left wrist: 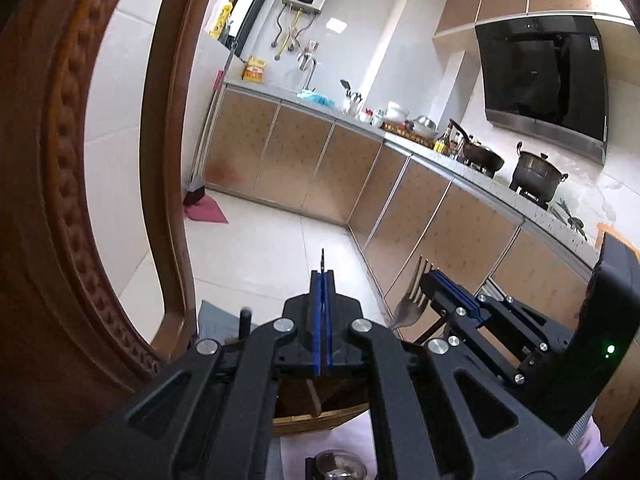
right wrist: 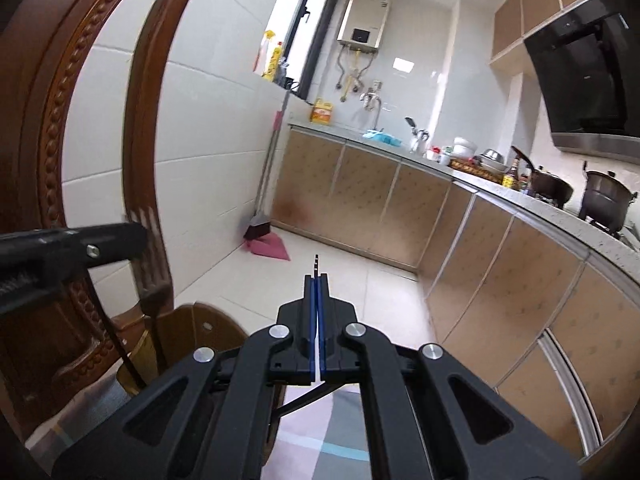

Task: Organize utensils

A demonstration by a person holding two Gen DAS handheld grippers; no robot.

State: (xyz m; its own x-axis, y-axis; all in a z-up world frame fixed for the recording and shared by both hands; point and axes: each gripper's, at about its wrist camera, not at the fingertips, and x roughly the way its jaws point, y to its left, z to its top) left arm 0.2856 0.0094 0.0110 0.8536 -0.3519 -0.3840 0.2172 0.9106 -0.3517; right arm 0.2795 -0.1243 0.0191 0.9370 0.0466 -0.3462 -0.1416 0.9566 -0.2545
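The right gripper (left wrist: pixel 442 286) grips a metal fork (left wrist: pixel 412 300): light, stiff, slippery. The left gripper (left wrist: pixel 322 280) is closed on a thin dark utensil (left wrist: pixel 322 258).

My left wrist camera looks forward along its closed fingers, raised and tilted, facing down the kitchen toward the counter (left wrist: pixel 460 160). The carved wooden chair back (left wrist: pixel 60 160) sits very near at its left. My right wrist camera faces the same way from just beside it. Both share the water heater (right wrist: pixel 363 20), cabinets and broom (right wrist: pixel 260 232).
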